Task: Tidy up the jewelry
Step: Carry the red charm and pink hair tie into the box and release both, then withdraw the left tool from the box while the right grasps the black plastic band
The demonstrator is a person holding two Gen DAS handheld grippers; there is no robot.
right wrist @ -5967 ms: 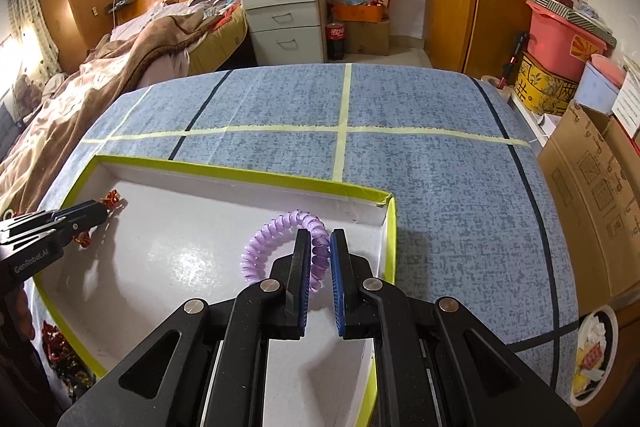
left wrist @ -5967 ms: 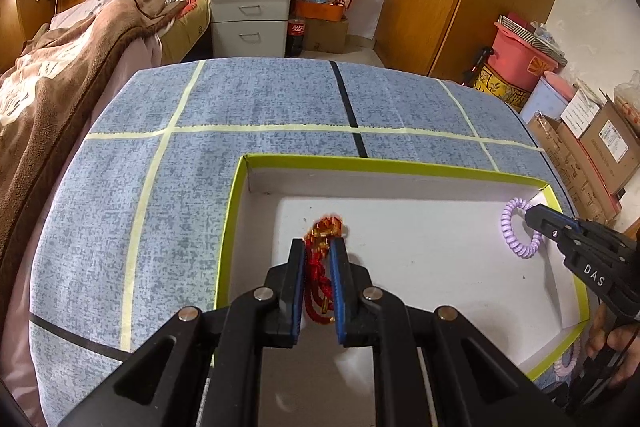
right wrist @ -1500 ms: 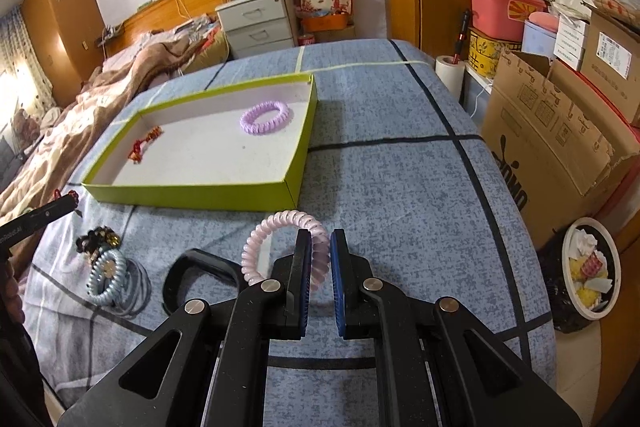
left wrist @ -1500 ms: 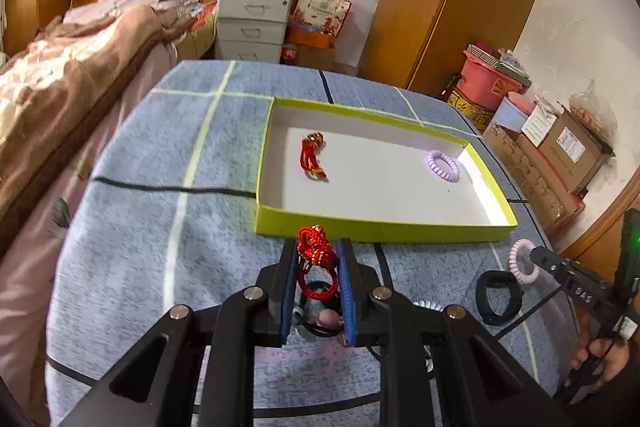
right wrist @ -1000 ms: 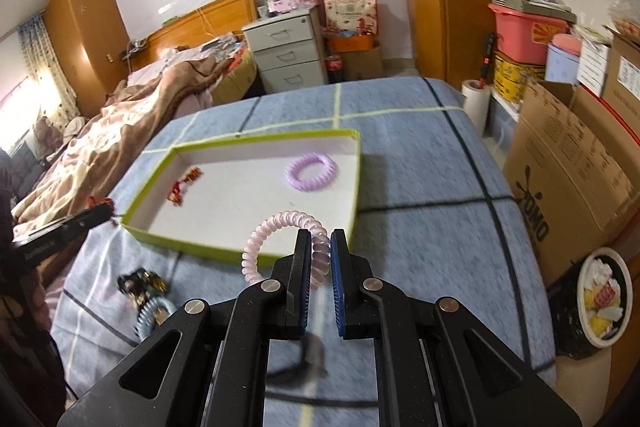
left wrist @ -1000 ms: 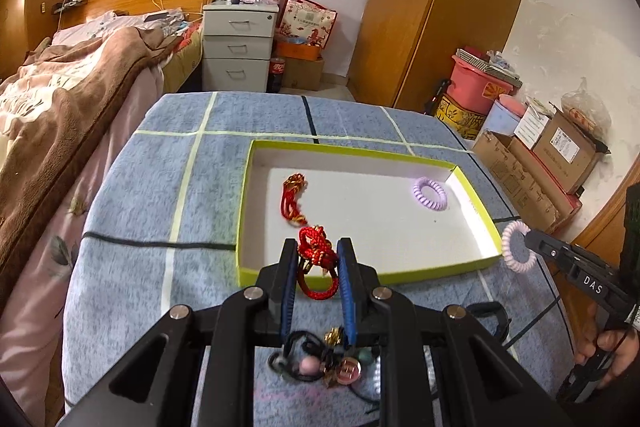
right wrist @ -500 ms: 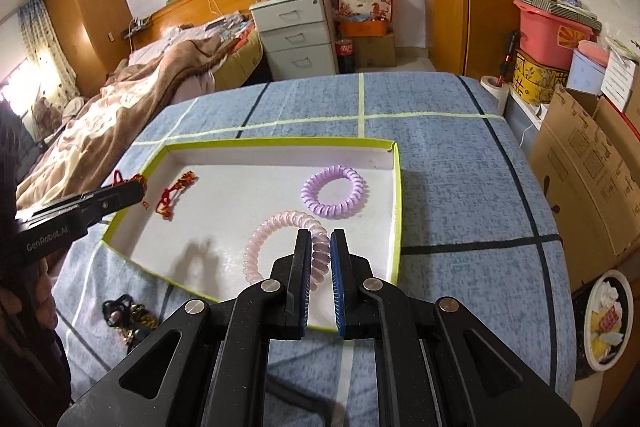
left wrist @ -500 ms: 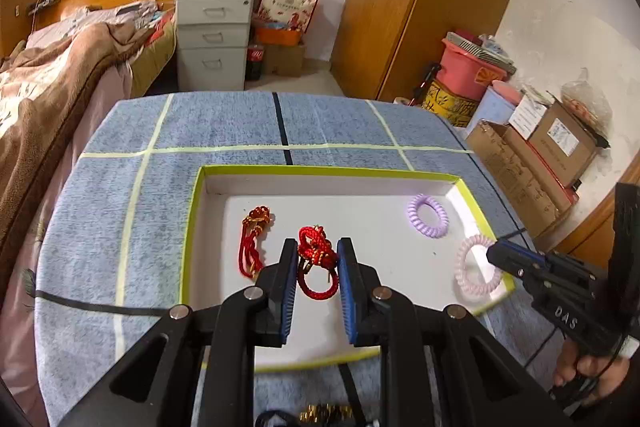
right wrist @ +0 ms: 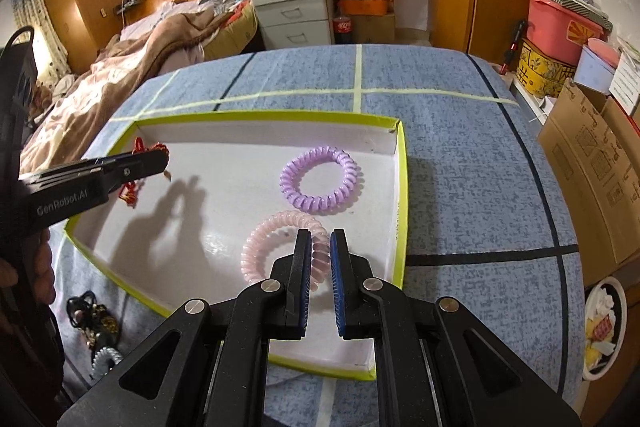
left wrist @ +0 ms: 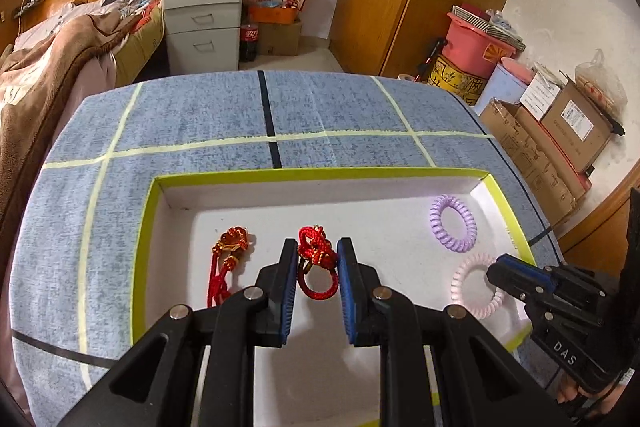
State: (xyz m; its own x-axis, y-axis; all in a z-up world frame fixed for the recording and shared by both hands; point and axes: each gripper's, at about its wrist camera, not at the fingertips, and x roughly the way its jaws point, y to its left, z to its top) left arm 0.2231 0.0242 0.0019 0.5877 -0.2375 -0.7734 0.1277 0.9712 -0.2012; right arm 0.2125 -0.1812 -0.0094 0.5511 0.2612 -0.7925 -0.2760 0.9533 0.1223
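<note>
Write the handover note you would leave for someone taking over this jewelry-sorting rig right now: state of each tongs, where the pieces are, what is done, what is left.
Left tongs: shut on the red knotted bracelet, held over the tray's white floor.
Right tongs: shut on the pink coil hair tie, low over the tray near its right wall.
Done: a red and gold cord bracelet and a purple coil hair tie lie in the green-rimmed tray.
Left: release both held pieces into the tray, then fetch the dark beaded bundle and the pale blue coil tie lying on the blue cloth outside the tray's near-left corner.
</note>
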